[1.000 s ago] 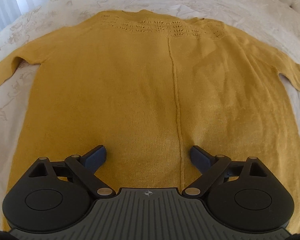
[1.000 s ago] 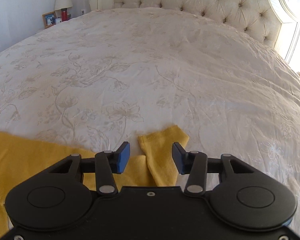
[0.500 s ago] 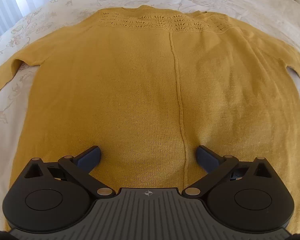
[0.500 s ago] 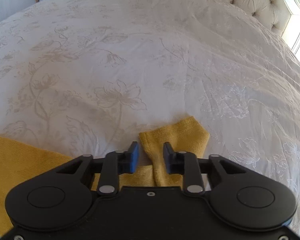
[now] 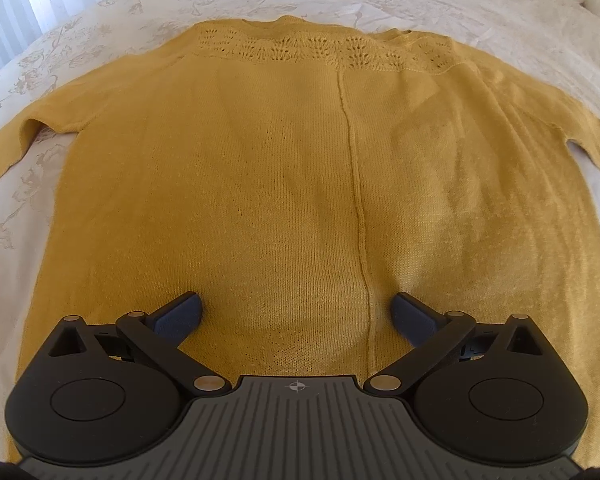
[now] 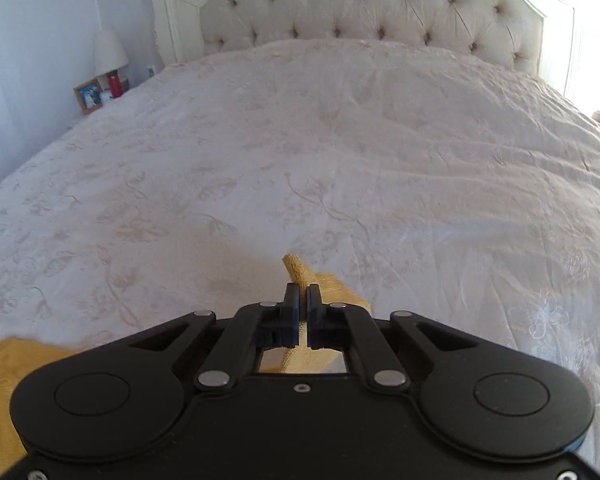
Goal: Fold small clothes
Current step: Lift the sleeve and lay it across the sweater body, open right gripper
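Note:
A mustard-yellow knitted sweater (image 5: pixel 300 184) lies spread flat on the bed, neckline far, both sleeves out to the sides. My left gripper (image 5: pixel 296 314) is open wide, hovering over the sweater's lower middle near the hem, empty. My right gripper (image 6: pixel 303 294) is shut on the end of the sweater's sleeve cuff (image 6: pixel 300 270), which sticks up between the fingers, lifted off the bedspread. More yellow knit (image 6: pixel 4 368) shows at the lower left of the right wrist view.
The white floral bedspread (image 6: pixel 340 168) stretches ahead to a tufted headboard (image 6: pixel 360 4). A nightstand with a lamp (image 6: pixel 109 54), a photo frame (image 6: pixel 89 95) and a red bottle stands at the far left. Curtains (image 5: pixel 16 4) show at the left wrist view's far left.
My right gripper closed on the sleeve cuff and lifted it, tilting up toward the headboard. My left gripper stayed open and shifted slightly over the sweater's hem.

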Demonstrator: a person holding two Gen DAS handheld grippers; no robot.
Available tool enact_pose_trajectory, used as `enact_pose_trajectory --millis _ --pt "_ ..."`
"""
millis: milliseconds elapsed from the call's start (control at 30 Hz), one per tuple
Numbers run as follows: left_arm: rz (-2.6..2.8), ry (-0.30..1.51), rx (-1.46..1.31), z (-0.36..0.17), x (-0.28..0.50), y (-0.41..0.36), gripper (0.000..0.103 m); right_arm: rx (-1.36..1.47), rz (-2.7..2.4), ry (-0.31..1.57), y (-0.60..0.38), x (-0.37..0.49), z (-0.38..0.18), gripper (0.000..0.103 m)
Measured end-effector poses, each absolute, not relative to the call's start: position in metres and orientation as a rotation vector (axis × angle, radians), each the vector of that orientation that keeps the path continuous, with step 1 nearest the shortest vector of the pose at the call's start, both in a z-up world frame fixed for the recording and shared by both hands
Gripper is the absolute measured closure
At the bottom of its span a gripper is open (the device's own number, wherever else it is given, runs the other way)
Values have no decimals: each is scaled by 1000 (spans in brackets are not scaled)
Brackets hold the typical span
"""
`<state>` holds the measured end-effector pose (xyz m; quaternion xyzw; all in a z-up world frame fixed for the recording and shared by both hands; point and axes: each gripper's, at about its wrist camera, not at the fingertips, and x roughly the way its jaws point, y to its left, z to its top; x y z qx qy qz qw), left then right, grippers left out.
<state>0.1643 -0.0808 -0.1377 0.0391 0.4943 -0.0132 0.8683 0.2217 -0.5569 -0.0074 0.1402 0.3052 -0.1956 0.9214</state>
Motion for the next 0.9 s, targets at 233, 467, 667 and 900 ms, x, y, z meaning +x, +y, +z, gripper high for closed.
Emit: enact_pose_trajectory --millis 233,467,667,900 --pt "-18 1002 52 -109 159 -45 10 236 -150 492 -459 243 70 96" --pt "39 950 43 -84 152 5 10 223 162 435 -319 278 92 96" --pt "100 953 9 -84 145 45 10 173 361 522 -195 306 35 96" --pt "144 985 -8 -96 135 77 10 109 445 716 -121 313 -56 87"
